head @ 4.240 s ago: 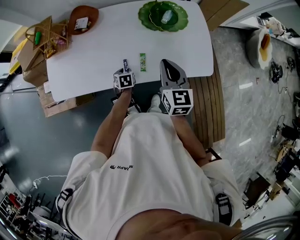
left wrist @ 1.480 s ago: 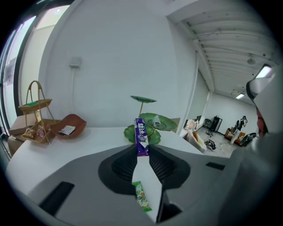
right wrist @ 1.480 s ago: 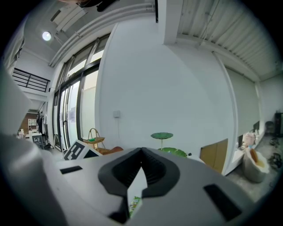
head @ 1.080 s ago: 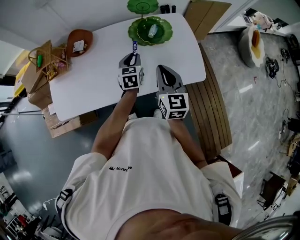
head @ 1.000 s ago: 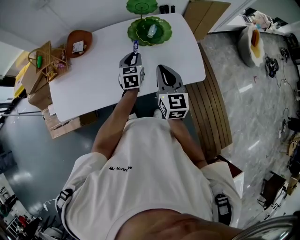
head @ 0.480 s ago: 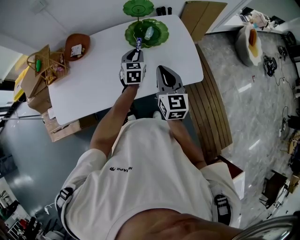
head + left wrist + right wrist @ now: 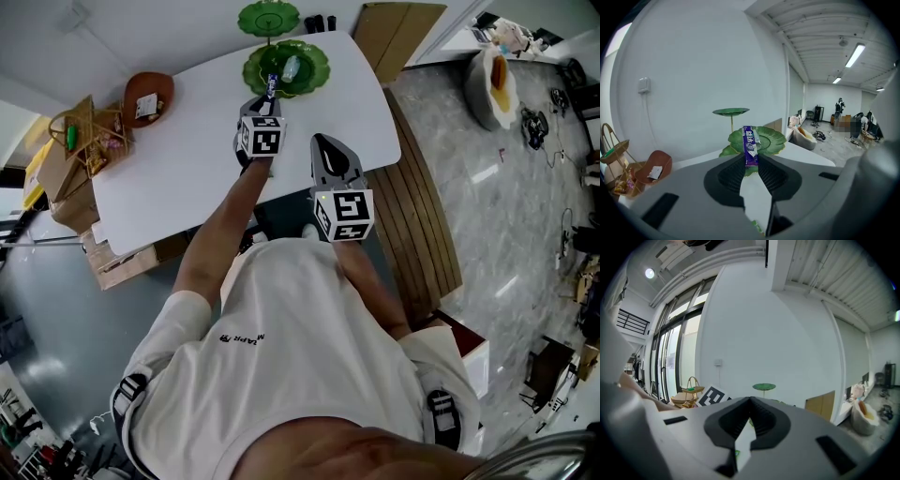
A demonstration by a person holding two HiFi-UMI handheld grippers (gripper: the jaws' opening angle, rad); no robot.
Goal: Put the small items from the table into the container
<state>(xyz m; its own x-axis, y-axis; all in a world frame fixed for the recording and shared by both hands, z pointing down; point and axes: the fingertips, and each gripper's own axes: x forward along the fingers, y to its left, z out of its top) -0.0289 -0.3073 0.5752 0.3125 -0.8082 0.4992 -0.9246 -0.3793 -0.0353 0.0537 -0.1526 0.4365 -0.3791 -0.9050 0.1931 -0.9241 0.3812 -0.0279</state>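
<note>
The left claw (image 7: 751, 158) is clenching the lower end of a purple packet (image 7: 750, 145), which is sticking up past the tips. Pinching it by the bottom is leaving most of the packet free to fall clear once the jaws part.

Just beyond it, the green dish (image 7: 774, 139) is sitting on the bench (image 7: 187, 141). In the head view the packet is hanging over the dish's near rim, and the claw is tilting down toward it, probably lining up the release. The dish is already holding 1 pale item (image 7: 290, 67). A smaller green plate (image 7: 731, 111) is standing on a stem behind it.

The right claw (image 7: 750, 400) is pressing its tips together on nothing. It is hovering near the bench's front edge, likely so as not to be crowding the left.
</note>
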